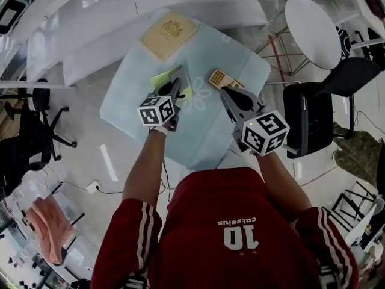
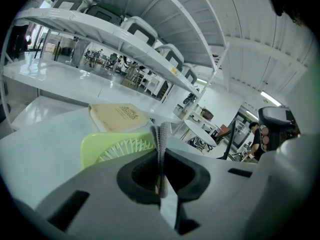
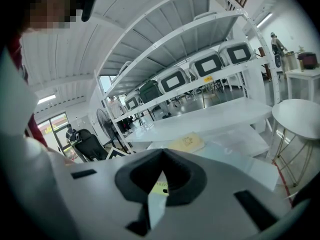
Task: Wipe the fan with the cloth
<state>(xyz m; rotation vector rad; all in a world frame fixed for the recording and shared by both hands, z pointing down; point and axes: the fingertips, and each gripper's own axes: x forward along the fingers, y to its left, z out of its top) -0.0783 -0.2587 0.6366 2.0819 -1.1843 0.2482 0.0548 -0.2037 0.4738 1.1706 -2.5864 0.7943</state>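
The left claw [image 2: 161, 153] pinches the cloth [image 2: 163, 134] upright just short of the green fan [image 2: 117, 145] on the table [image 1: 129, 86], apparently ready to wipe it, while the right claw [image 3: 161, 155], closed and empty, hovers alongside, free to steady the fan.

Fan [image 2: 117, 146] lower half hidden behind left gripper [image 2: 162, 153]; cloth [image 2: 162, 134] mostly buried between its jaws.
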